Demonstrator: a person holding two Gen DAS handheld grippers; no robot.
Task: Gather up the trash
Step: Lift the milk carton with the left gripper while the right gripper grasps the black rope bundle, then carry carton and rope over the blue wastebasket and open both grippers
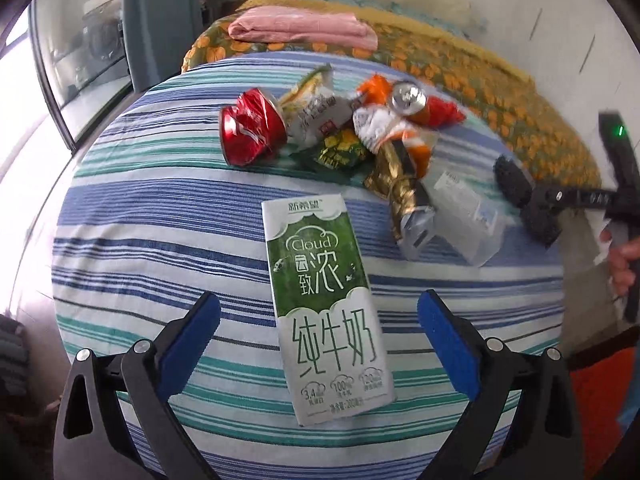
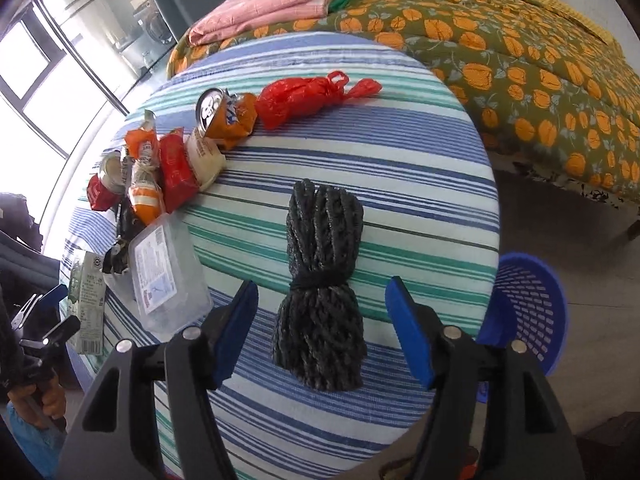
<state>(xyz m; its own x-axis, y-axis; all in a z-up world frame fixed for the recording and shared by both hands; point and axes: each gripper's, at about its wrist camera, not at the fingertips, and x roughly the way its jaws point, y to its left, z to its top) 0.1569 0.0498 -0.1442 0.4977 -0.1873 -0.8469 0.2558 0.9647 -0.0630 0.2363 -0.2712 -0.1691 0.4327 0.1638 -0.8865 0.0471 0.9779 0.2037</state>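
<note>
A green and white milk carton [image 1: 326, 304] lies flat on the striped table [image 1: 160, 208], between the open fingers of my left gripper [image 1: 320, 344]. Behind it lie a crushed red can [image 1: 250, 128], an orange can [image 1: 412, 100], several wrappers [image 1: 340, 152] and a clear plastic box [image 1: 466, 216]. In the right wrist view my right gripper [image 2: 322, 328] is open around a tied bundle of black bags [image 2: 320, 280]. The orange can [image 2: 224, 114], a knotted red bag [image 2: 308, 96], the clear box [image 2: 168, 276] and the carton [image 2: 86, 300] lie to its left.
A blue plastic basket [image 2: 528, 308] stands on the floor right of the table. A bed with an orange-flowered quilt [image 2: 520, 60] and folded pink cloth [image 2: 272, 4] lies behind. The right gripper shows at the right edge of the left wrist view [image 1: 568, 200].
</note>
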